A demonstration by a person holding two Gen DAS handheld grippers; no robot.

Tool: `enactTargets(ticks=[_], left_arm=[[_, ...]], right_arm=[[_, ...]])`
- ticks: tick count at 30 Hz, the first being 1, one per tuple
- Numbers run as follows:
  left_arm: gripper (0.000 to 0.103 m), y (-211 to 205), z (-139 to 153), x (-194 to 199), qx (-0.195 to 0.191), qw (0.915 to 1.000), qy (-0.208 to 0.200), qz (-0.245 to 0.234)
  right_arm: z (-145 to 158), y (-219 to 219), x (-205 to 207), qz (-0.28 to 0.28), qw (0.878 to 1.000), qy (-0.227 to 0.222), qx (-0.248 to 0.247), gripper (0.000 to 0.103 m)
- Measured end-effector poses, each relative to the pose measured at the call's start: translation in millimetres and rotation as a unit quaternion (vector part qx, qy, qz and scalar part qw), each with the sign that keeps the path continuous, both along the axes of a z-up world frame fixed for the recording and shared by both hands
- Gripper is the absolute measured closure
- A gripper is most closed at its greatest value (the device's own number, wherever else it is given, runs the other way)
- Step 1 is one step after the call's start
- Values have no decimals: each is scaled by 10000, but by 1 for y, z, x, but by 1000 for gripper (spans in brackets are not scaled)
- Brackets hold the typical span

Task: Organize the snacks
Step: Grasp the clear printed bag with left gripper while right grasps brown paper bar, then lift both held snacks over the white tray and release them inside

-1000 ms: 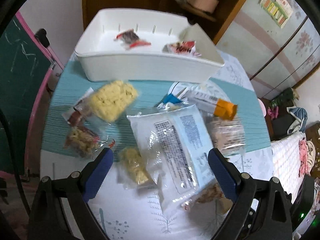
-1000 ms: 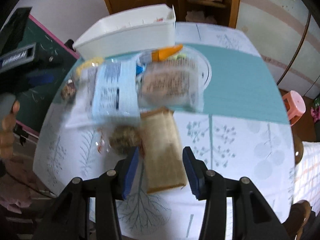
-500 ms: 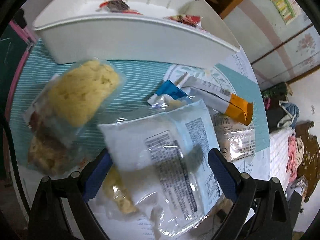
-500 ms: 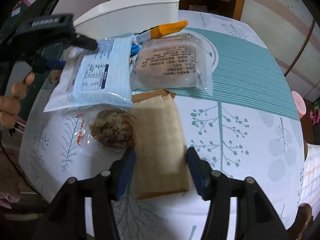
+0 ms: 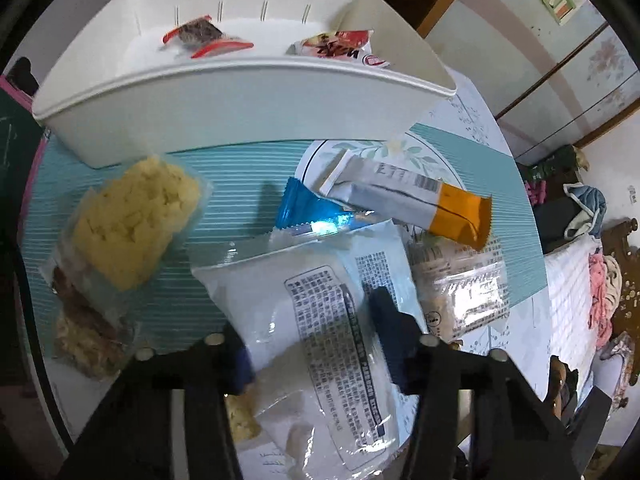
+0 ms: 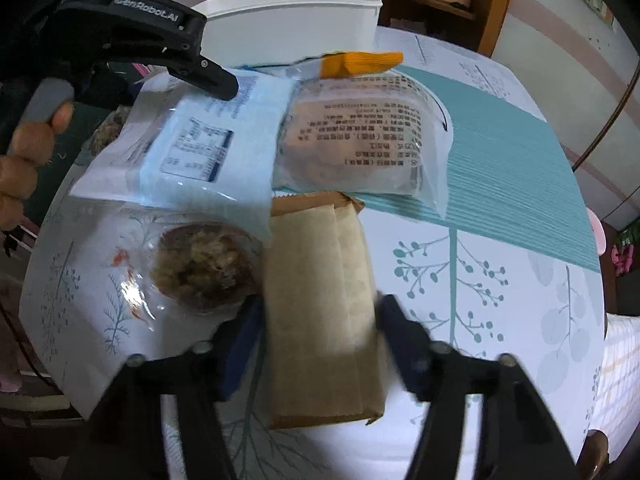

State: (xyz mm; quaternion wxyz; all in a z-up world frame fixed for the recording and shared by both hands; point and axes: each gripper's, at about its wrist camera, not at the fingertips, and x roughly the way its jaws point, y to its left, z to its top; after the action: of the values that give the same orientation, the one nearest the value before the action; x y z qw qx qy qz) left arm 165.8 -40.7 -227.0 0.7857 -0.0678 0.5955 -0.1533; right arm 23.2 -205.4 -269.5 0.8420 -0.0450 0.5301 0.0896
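My left gripper (image 5: 316, 344) is shut on a large pale-blue and white snack packet (image 5: 320, 292), lifted at its near end; the packet also shows in the right wrist view (image 6: 192, 152). A white bin (image 5: 240, 96) stands behind, holding a red-and-dark wrapper (image 5: 196, 34) and a red packet (image 5: 340, 46). My right gripper (image 6: 320, 324) is open, its fingers on either side of a brown paper packet (image 6: 320, 300) lying flat on the table.
On the table lie a yellow crumbly snack bag (image 5: 132, 216), a white-and-orange bar (image 5: 420, 200), a blue wrapper (image 5: 308, 208), a clear bag with a round cake (image 6: 360, 140) and a brown shredded snack (image 6: 204, 268). The left gripper body (image 6: 120, 20) is at upper left.
My left gripper moved forward and closed on the blue-white packet. My right gripper moved forward so its fingers straddle the brown paper packet.
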Motion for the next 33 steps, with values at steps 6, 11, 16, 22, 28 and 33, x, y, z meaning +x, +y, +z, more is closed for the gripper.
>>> enactTargets(ticks=[6,11,16,22,28,33], left_arm=[[72,3,25,-12,128,9994,-305,67],[76,6,62,-29,194,9977,-652,63],[78,-1,97,-46,332,9944,-1000,9],[78,-2,147,-66,436,9896,-1371,-49],[78,2,187,-77,525,9852,-1634,-30],[78,4,213,-79,567,9826,-1768,4]], right_arm=[[2,0,2,-57,9999,63,58,49],[10,-4,-1,-123,9993,168,300,49],[29,-4,-15,5,9996,-2,291,49],[57,-12,-18,-15,9993,-236,287,49],[86,-24,-18,-161,9982,-413,416,49],[114,-22,-17,-89,9959,-702,564,49]])
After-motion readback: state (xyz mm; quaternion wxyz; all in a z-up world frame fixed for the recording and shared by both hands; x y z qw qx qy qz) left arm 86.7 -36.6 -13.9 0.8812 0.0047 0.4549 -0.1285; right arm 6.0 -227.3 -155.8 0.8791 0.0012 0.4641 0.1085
